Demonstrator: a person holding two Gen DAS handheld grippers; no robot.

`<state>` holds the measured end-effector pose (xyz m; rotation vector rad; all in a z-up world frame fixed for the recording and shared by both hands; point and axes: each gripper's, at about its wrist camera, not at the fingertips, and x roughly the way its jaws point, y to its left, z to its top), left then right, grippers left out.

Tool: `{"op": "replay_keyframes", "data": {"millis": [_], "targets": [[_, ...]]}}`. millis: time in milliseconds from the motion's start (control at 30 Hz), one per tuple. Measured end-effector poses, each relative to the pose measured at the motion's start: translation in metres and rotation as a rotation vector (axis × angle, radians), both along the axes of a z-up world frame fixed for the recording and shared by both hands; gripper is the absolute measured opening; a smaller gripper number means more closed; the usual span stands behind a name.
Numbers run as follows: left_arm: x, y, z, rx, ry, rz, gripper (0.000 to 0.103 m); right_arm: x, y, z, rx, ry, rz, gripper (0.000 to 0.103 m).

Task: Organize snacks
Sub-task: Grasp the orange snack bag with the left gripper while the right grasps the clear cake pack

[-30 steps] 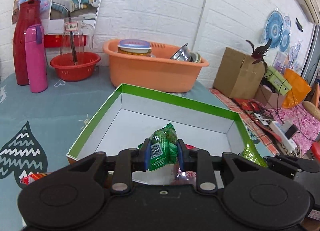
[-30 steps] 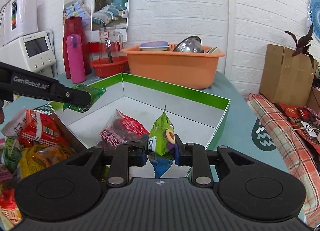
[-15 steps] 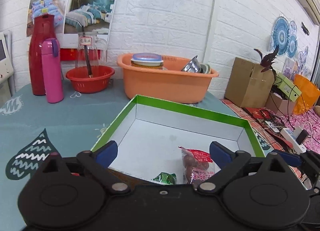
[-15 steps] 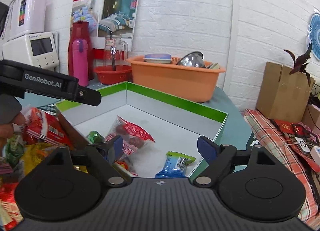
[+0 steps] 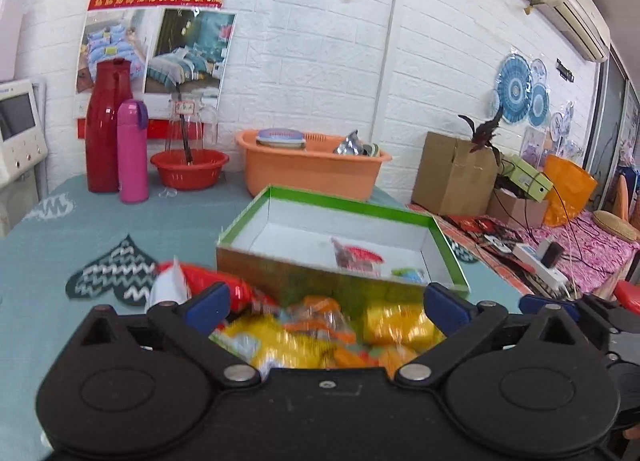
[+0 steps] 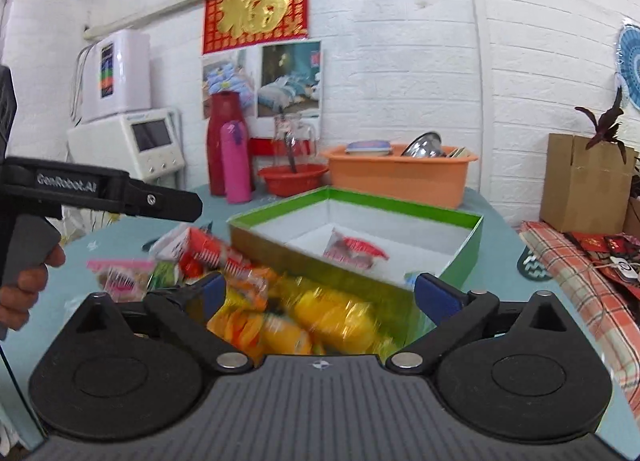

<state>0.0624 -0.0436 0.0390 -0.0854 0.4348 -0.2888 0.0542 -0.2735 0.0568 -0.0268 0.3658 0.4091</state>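
I hold both the left gripper [image 5: 326,307] and the right gripper [image 6: 320,295] with fingers spread wide and empty over the snack pile [image 6: 280,317] on the desk [image 5: 60,245], ready for another pick; the green box [image 6: 464,249], just beyond, holds a few packets.

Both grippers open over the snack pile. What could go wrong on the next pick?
1. The loose snack pile is overlapping packets, so wide-open jaws may grab two at once.
2. The left gripper and right gripper hover over the same pile and may collide.
3. The green box wall sits right behind the pile; a forward reach may shove it.
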Motion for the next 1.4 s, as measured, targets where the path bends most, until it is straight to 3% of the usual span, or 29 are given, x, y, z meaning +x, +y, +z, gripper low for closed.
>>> {"op": "replay_keyframes", "data": {"millis": [233, 467, 600, 733, 900, 933, 1033, 1133, 1233, 1400], "targets": [[-0.034, 0.012, -0.03, -0.053, 0.105, 0.009, 0.103, -0.009, 0.025, -0.03, -0.092, 0.116, 0.029, 0.103], [-0.041, 0.011, -0.029, -0.039, 0.099, -0.018, 0.103, 0.009, 0.031, -0.047, -0.071, 0.202, -0.003, 0.103], [-0.024, -0.009, -0.027, 0.006, 0.074, -0.093, 0.103, -0.001, 0.016, -0.047, -0.044, 0.217, 0.001, 0.092], [0.007, -0.038, -0.027, 0.068, 0.069, -0.183, 0.103, -0.013, 0.001, -0.044, -0.023, 0.22, -0.026, 0.092], [0.051, -0.063, -0.04, 0.155, 0.142, -0.244, 0.103, -0.019, -0.011, -0.043, -0.024, 0.214, -0.076, 0.092], [0.057, -0.066, -0.045, 0.166, 0.166, -0.247, 0.101, -0.02, -0.014, -0.042, -0.026, 0.211, -0.081, 0.092], [0.069, -0.066, -0.057, 0.185, 0.235, -0.26, 0.053, -0.02, -0.017, -0.042, -0.029, 0.207, -0.085, 0.093], [0.068, -0.063, -0.062, 0.168, 0.263, -0.286, 0.058, -0.018, -0.017, -0.044, -0.038, 0.206, -0.075, 0.096], [0.068, -0.065, -0.064, 0.171, 0.267, -0.299, 0.08, -0.014, -0.015, -0.047, -0.054, 0.205, -0.08, 0.099], [0.071, -0.071, -0.07, 0.195, 0.263, -0.301, 0.091, -0.006, -0.016, -0.054, -0.048, 0.238, -0.088, 0.103]]}}
